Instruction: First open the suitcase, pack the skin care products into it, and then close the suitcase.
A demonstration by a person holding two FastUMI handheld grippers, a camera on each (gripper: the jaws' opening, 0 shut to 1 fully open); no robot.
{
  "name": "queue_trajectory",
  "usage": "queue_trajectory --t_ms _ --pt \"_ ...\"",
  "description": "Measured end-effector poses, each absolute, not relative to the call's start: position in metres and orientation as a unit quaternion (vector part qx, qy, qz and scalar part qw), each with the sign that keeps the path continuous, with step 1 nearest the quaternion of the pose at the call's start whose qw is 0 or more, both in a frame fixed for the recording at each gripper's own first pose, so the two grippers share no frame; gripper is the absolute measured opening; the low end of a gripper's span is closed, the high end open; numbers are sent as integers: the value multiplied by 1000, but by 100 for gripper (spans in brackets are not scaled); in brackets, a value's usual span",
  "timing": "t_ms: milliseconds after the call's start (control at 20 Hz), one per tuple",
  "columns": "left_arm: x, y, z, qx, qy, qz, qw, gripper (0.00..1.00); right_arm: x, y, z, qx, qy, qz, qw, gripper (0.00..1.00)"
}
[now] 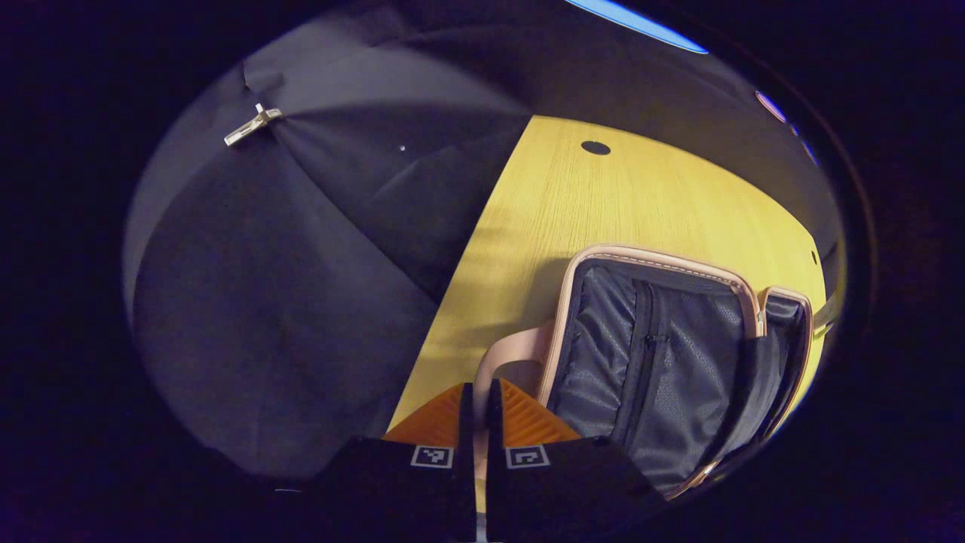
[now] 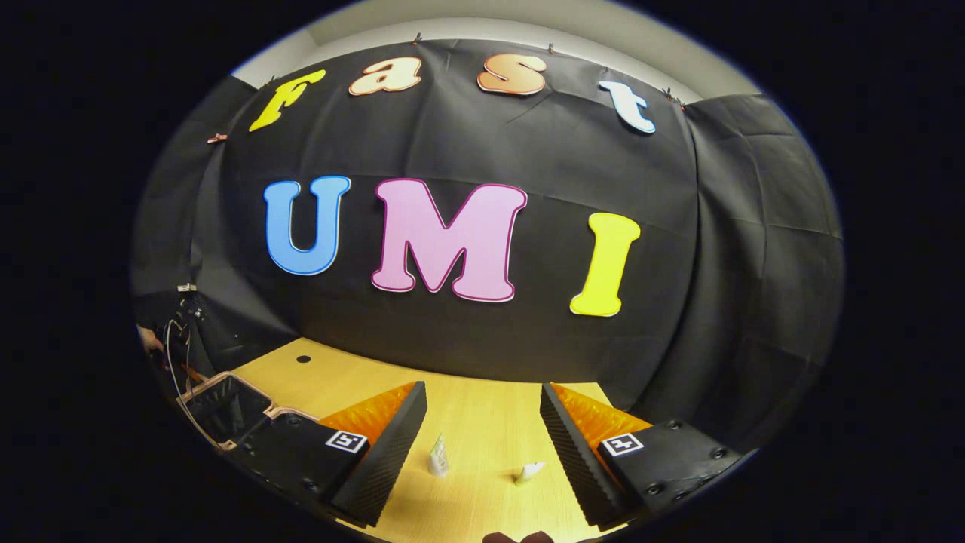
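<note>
In the left gripper view, the left gripper (image 1: 475, 411) has its two fingers drawn together with only a thin slit between them. They close on the pale pink carry handle (image 1: 503, 360) of the suitcase, which loops up just ahead of the fingertips; whether both fingers actually press on it cannot be told.

The pale pink hard-shell suitcase (image 1: 663, 264) lies open on the light wooden worktop (image 1: 603, 204), just beyond and to the right of this gripper. Its grey fabric lining with a mesh zip pocket (image 1: 656, 354) faces the camera. The suitcase sits near the worktop's edge where the wood meets the black cloth wall (image 1: 301, 264). A small round dark hole (image 1: 595, 148) marks the worktop farther back, well apart from the case.

In the right gripper view, the right gripper (image 2: 482, 430) is spread wide, holding nothing. Between its fingers and slightly ahead, two skin care products rest on the worktop (image 2: 482, 407): a small white tube standing upright (image 2: 438, 457) nearer the view's left finger, and a small white tube lying tilted (image 2: 530, 472) nearer the view's right finger. Neither touches a finger. The open suitcase (image 2: 226, 403) appears at the far left of this view, well apart from both tubes, close to the worktop's left edge.
</note>
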State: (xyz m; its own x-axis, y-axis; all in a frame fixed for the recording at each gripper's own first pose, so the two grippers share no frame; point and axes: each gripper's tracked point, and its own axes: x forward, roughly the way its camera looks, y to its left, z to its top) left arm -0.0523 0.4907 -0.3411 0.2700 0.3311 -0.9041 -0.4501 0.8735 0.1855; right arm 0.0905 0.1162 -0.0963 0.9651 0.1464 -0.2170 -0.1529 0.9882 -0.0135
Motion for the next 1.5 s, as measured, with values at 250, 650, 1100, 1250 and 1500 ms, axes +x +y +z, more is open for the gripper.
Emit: queue_trajectory --t_ms 250,650,1100,1250,1500 --pt "-53 500 -332 -54 523 218 822 60 96 113 -103 -3 124 48 991 96" --pt "45 360 -146 -28 283 78 956 92 104 92 -100 -26 112 11 993 96" --pt "89 74 -40 -3 128 -142 982 96 86 99 -93 -32 89 43 995 96" --pt "87 -8 -69 -13 171 -232 958 96 83 95 -101 -29 101 68 992 96" --pt "104 -79 -159 6 261 -259 930 96 87 76 -98 14 95 84 992 96"
